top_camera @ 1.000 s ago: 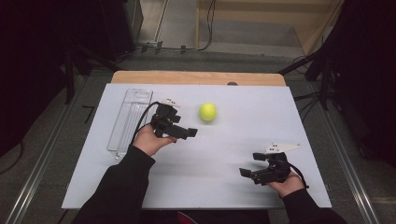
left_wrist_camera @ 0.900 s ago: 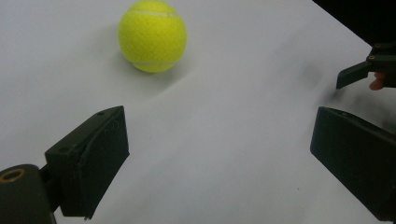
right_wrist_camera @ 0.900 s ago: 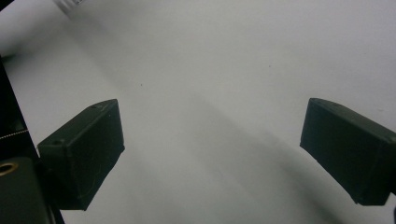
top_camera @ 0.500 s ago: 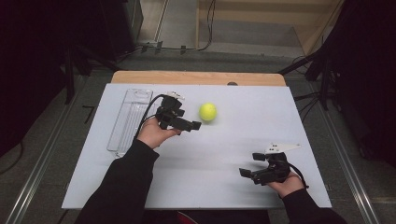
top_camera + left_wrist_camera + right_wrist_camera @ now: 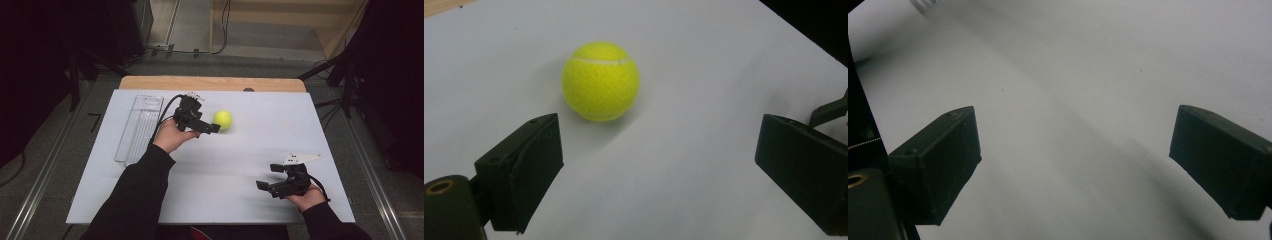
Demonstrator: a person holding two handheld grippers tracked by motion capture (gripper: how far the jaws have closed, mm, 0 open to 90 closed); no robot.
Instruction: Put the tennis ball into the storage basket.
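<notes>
Item: fuzzy yellow-green felt tennis ball (image 5: 600, 81), judged light, springy, roll-prone; take at equator. Left tool (image 5: 659, 165) spread, ball at 11 o'clock; right tool (image 5: 1075, 165) spread, empty.

Over the last second the left gripper (image 5: 209, 128) travels rightward and slightly away from the person across the white table (image 5: 260, 145), closing the gap to the tennis ball (image 5: 222, 119). Its tip now sits just beside the ball's near-left side, where earlier a clear strip of table separated them. In the left gripper view the ball (image 5: 600, 81) lies just ahead of the wide-spread jaws, not between them.
</notes>
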